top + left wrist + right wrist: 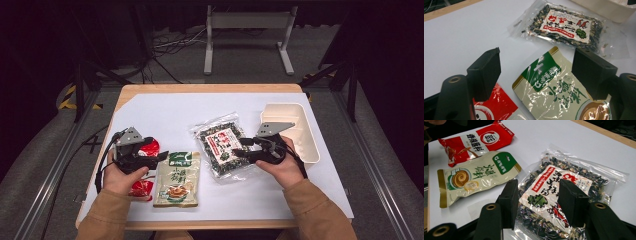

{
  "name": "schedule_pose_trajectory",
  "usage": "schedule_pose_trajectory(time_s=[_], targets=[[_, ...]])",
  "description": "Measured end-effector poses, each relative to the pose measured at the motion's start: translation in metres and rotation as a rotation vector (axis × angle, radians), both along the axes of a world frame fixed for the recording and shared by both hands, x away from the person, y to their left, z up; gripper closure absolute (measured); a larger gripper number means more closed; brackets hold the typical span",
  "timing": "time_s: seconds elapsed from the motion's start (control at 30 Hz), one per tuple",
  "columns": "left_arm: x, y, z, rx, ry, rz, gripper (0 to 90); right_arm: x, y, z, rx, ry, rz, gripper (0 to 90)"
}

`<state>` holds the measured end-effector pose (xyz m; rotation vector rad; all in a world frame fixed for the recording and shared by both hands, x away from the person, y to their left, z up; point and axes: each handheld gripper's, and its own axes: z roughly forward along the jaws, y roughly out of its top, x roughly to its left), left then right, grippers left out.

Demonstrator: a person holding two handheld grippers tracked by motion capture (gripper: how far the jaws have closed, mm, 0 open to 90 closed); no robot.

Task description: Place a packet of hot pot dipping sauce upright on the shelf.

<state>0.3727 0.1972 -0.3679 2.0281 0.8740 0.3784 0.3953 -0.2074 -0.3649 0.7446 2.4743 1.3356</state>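
Right gripper (pixel 243 146) over the seaweed bag (pixel 223 145), jaws spread, nothing pinched.

Seaweed bag lies flat mid-table, just left of the tray (pixel 312 145), long axis running near-to-far with a slight tilt. In the right gripper view the bag (pixel 571 185) sits directly ahead and under the jaws, which straddle its near end. Looks like a pick of that near edge; right hand is clearly the nearer one. Left gripper (pixel 150 155) also spread, empty, sitting over the red pouch (pixel 145 148) with the green pouch (pixel 177 179) just to its right; in the left gripper view the green pouch (pixel 554 92) lies between the jaws. Green pouch's top corner is close to the seaweed bag, nearly touching. Tray close on the right, so a short move. Open white mat (pixel 165 112) on the far side.
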Motion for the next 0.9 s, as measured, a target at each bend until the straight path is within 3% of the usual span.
schedule_pose_trajectory(time_s=[0.57, 0.9], targets=[[-0.003, 0.009, 0.006, -0.030, 0.003, -0.011, 23.5, 0.000, 0.005, 0.003, 0.006, 0.002, 0.026, 49.7], [-0.006, 0.014, 0.008, -0.020, 0.004, 0.004, 23.5, 0.009, 0.030, 0.006, -0.036, 0.036, 0.079, 48.8]])
